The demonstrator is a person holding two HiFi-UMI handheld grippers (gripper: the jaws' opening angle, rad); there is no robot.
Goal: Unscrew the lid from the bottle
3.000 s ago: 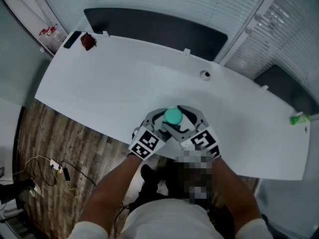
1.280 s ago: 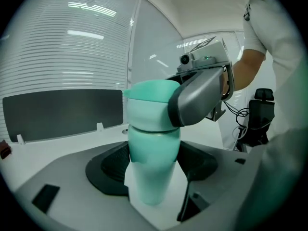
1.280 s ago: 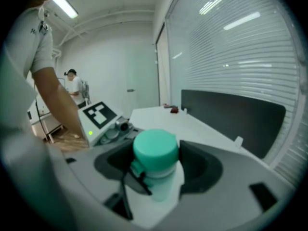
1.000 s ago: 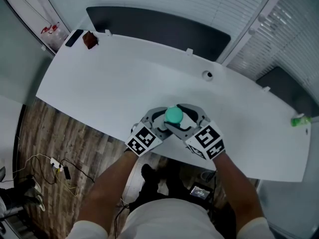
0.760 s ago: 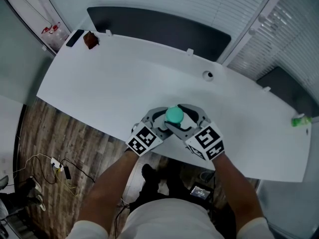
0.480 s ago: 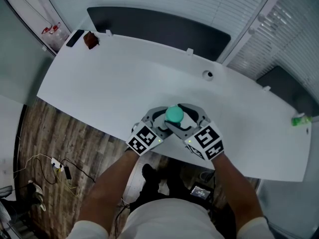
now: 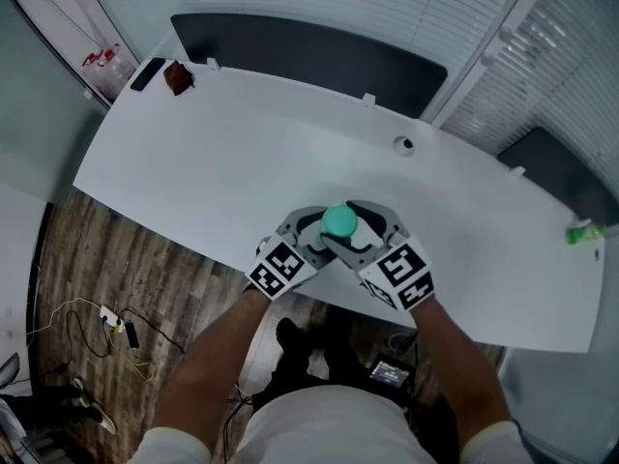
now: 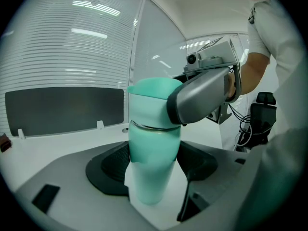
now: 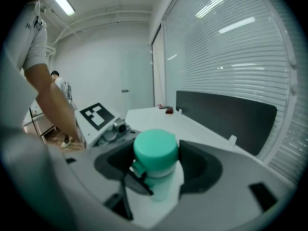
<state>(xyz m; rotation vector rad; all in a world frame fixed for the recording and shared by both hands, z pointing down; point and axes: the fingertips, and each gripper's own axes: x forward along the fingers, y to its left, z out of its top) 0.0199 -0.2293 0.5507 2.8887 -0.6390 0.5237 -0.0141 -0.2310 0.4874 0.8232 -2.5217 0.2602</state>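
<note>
- The bottle (image 8: 153, 148) stood upright near the front edge of the white worktop (image 7: 213, 172), in the lower centre of the head view, with its green lid (image 9: 155, 149) seated on top and a thin metal ring showing at the seam.
- The left gripper (image 8: 152, 177) was closed on the bottle's body, its dark pads against either side, low down.
- The right gripper (image 9: 156, 170) was clamped on the lid, one jaw on each side of it.
- The bottle looked stiff and smooth-skinned, so it would probably not give under pressure but might slip if pinched lightly; its weight could not be judged.
- The straight-sided body seemed the best place to steady it. The lid's round wall, clear of the small tab on one side, seemed the best place to turn it.
- Both forearms came up from the bottom of the head view and met in a V at the bottle, marker cubes nearest the person. The right gripper sat higher than the left.
</note>
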